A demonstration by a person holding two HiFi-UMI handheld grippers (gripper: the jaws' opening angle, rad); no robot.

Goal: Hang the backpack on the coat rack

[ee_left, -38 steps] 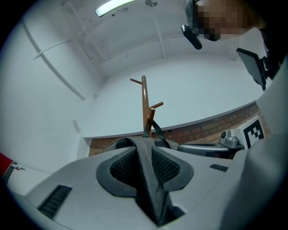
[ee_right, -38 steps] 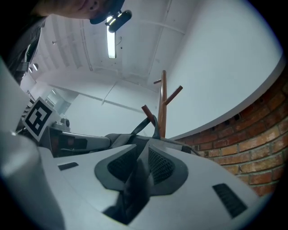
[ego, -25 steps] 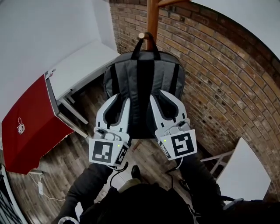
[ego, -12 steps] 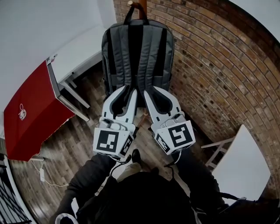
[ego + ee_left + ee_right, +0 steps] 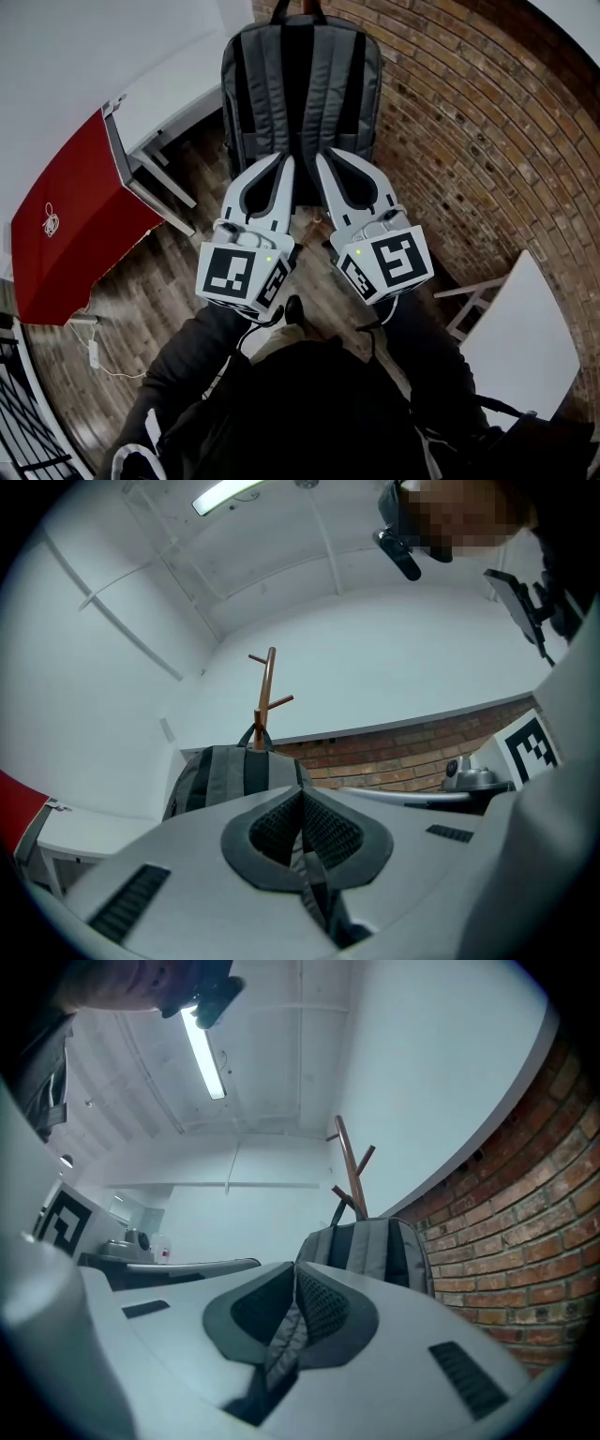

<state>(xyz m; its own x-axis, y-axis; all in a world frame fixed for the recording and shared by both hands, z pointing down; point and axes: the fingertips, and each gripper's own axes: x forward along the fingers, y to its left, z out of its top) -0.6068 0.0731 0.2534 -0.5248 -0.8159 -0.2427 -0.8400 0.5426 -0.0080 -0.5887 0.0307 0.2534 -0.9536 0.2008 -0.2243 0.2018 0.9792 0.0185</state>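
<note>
**Head view.** Both forearms, in dark sleeves (image 5: 197, 356), reach forward side by side, with the marker cubes facing the camera. The left gripper (image 5: 287, 161) and right gripper (image 5: 322, 156) point at the lower part of the backpack (image 5: 300, 84). Their tips are near each other and overlap its bottom edge. The backpack hangs with its back panel outward against the brick wall (image 5: 469, 141), above the wooden floor (image 5: 141, 309). Its top loop reaches the upper edge of the view. A red panel (image 5: 66, 234) stands to the left, well apart.

**Left gripper view.** The left gripper (image 5: 302, 791) aims slightly upward. Its jaws have just been closing and now stand together, clamped on a grey strap (image 5: 302, 860) that runs down between the pads. Beyond the tips, the backpack (image 5: 230, 775) hangs by its loop from the coat rack (image 5: 269, 682).

**Right gripper view.** The right gripper (image 5: 293, 1267) is likewise tilted slightly upward. Its jaws have just been closing and press on a second grey strap (image 5: 284, 1340) lying between the pads. The backpack (image 5: 366, 1246) hangs ahead, just right of the tips, on the coat rack and beside the brick wall.
</note>
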